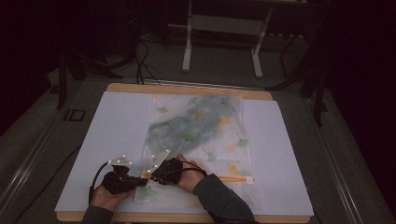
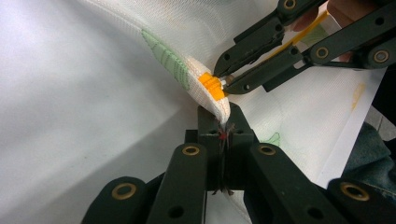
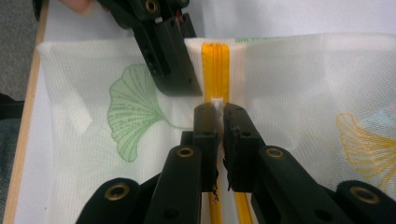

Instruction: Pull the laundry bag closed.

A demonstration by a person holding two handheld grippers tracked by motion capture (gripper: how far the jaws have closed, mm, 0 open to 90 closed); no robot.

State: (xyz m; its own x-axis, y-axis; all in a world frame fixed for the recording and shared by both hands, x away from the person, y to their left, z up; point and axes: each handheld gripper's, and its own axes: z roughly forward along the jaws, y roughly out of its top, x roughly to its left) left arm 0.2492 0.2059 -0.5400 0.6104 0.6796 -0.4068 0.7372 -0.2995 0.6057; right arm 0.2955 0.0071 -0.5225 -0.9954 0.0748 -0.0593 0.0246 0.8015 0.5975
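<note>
A white mesh bag (image 1: 210,140) printed with green and orange ginkgo leaves lies flat on the white sheet (image 1: 116,130), with something blue-green inside it. Its orange zipper (image 1: 233,178) runs along the near end. At the bag's near left corner my left gripper (image 2: 223,116) is shut on the fabric edge beside the zipper's end. The right gripper (image 3: 215,109) is shut on the small white zipper pull (image 3: 215,101), at the orange slider (image 2: 212,86). The two sets of tips sit almost touching (image 1: 145,177). In the right gripper view the left gripper (image 3: 175,79) comes in from the top.
The white sheet covers a wooden table (image 1: 187,88) whose edges show at the far and near sides. A white metal stand (image 1: 224,28) and cables (image 1: 144,65) are on the dark floor beyond. A sleeve (image 1: 219,198) lies over the bag's near end.
</note>
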